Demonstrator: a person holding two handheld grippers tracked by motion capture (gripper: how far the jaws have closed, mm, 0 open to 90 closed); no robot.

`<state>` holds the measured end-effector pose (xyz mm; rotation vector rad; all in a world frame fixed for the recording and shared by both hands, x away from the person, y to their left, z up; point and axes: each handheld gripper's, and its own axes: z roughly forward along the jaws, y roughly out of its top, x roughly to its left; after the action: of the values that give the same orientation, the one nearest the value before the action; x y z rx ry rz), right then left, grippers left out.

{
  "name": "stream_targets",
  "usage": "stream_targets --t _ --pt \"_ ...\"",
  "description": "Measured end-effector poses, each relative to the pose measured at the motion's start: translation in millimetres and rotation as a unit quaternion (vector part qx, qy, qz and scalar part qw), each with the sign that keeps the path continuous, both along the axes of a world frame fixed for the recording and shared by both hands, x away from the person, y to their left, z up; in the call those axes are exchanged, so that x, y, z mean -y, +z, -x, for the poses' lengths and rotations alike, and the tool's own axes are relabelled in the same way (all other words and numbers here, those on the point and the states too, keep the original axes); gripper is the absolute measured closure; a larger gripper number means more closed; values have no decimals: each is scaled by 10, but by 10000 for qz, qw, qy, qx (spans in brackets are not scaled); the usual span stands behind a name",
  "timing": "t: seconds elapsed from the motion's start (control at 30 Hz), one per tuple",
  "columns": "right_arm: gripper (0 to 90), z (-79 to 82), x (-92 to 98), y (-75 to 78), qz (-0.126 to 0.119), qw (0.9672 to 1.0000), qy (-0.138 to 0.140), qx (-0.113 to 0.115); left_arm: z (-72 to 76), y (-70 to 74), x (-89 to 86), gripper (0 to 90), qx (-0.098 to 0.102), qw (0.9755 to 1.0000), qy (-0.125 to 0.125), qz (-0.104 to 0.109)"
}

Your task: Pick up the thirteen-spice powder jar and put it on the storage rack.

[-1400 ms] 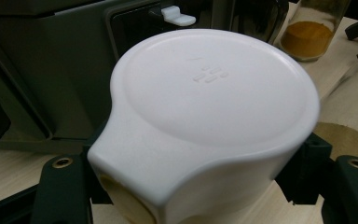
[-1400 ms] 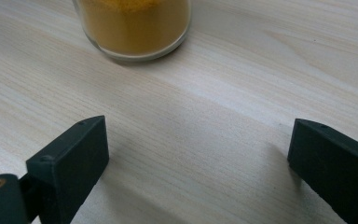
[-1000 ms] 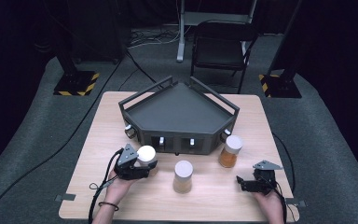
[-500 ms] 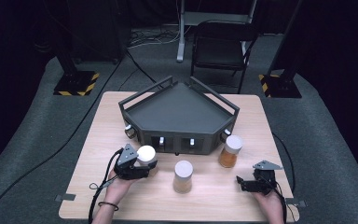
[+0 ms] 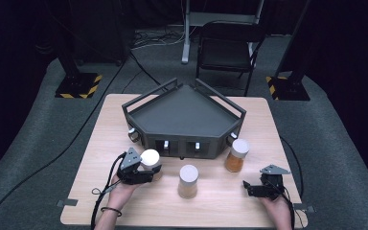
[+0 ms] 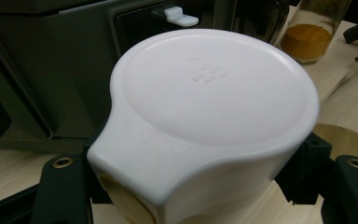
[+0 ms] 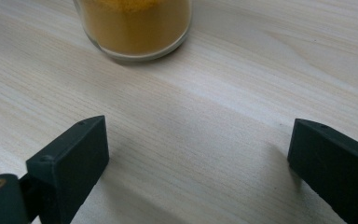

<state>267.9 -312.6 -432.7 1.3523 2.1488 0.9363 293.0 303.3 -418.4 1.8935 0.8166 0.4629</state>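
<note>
Three jars [image 5: 188, 181] are standing on the counter [image 5: 100, 143] before the rack [image 5: 184, 120]; nothing is shifting since a second ago. Left hand-held gripper [image 5: 141, 170] is clamping the left jar [image 6: 205, 116] near the rack, right hand-held gripper [image 5: 256, 189] is gaping wide, empty, so lifting likely follows.

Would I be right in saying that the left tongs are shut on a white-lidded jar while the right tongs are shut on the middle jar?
Not quite. The left tongs are shut on the white-lidded jar, but the right tongs stand open over bare table, holding nothing; the right gripper view shows it.
</note>
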Motion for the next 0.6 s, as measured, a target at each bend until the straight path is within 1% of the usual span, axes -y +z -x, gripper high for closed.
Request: stream_targets --t 0.33,0.47,0.53,0.6 --pt "44 0 0 0 -1 10000 0 0 4 6 10 299 -18 10000 70 11" --pt "44 0 0 0 0 10000 0 -1 -5 29 17 299 -62 9999 90 -2" --pt "44 0 0 0 -1 10000 0 -1 -8 33 4 299 -77 9999 88 53" --pt "44 0 0 0 -1 10000 1 0 -1 58 3 300 -42 9999 89 40"
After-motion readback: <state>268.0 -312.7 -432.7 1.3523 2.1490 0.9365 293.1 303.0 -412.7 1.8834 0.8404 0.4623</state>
